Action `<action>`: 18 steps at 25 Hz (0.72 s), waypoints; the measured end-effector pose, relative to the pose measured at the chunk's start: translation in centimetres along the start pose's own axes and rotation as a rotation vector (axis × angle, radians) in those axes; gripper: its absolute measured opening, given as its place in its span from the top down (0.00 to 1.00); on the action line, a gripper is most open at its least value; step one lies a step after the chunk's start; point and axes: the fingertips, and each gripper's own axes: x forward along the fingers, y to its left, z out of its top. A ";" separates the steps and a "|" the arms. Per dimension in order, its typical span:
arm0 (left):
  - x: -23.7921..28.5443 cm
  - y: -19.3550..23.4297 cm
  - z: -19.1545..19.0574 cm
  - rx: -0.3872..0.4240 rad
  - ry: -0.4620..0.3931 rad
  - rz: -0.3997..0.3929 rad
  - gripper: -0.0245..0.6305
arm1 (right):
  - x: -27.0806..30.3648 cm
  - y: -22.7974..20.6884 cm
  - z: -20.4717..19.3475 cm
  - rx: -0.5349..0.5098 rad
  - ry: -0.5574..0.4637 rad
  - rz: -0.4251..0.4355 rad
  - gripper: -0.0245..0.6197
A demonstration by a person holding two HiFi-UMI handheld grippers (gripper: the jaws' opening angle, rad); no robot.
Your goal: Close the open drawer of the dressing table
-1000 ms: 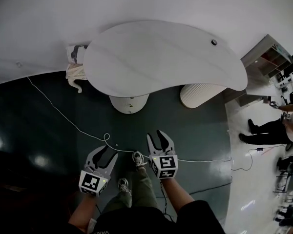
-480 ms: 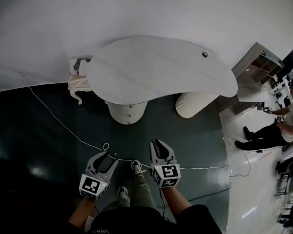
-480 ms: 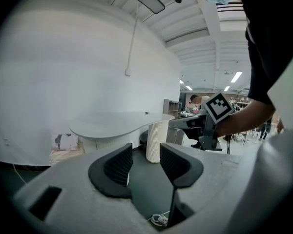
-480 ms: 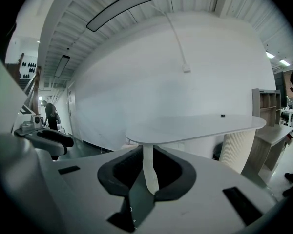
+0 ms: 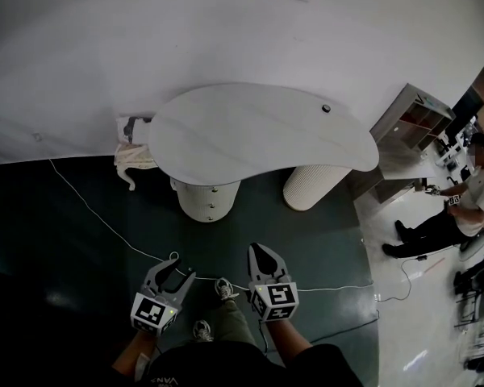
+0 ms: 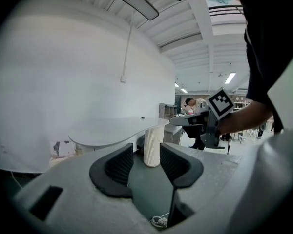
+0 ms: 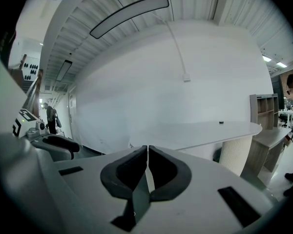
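Two grippers are showing low in the head view. How are their jaws standing? (Reader)

Left gripper (image 5: 180, 267): the jaws are standing spread and pinching nothing; only the distant ribbed leg (image 6: 152, 145) is showing through the gap. Right gripper (image 5: 263, 251): the jaws have just been closing and are lying pressed together, with nothing between them. (Legend)

Where is the dressing table standing, and where are its drawers? (Reader)

The dressing table (image 5: 226, 131) is standing against the white wall (image 5: 226, 31), its kidney-shaped counter (image 5: 306, 139) carrying one small dark object (image 5: 326, 108). The drawers are sitting in the round pedestal (image 5: 208, 201) under the counter's left half. Both grippers are hanging over the dark floor (image 5: 73, 280), well apart from the table, with a white cable (image 5: 105, 220) trailing near them. (Legend)

How far is the task getting on? (Reader)

Judging from these views, no drawer front is jutting out of the pedestal. The fronts are looking flush, though they are too small here to rule out a slight gap. Either the closing is already done, or a drawer is standing ajar and the whole approach and push are remaining. Neither gripper is touching the furniture. (Legend)
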 end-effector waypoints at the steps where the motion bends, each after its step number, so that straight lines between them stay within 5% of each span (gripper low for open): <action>1: -0.2 -0.2 0.2 0.000 -0.005 -0.002 0.69 | -0.3 0.2 0.2 0.001 -0.003 0.000 0.94; 18: -3.5 -1.7 3.8 0.058 -0.064 -0.006 0.86 | -5.4 1.3 2.4 0.027 -0.034 0.005 0.95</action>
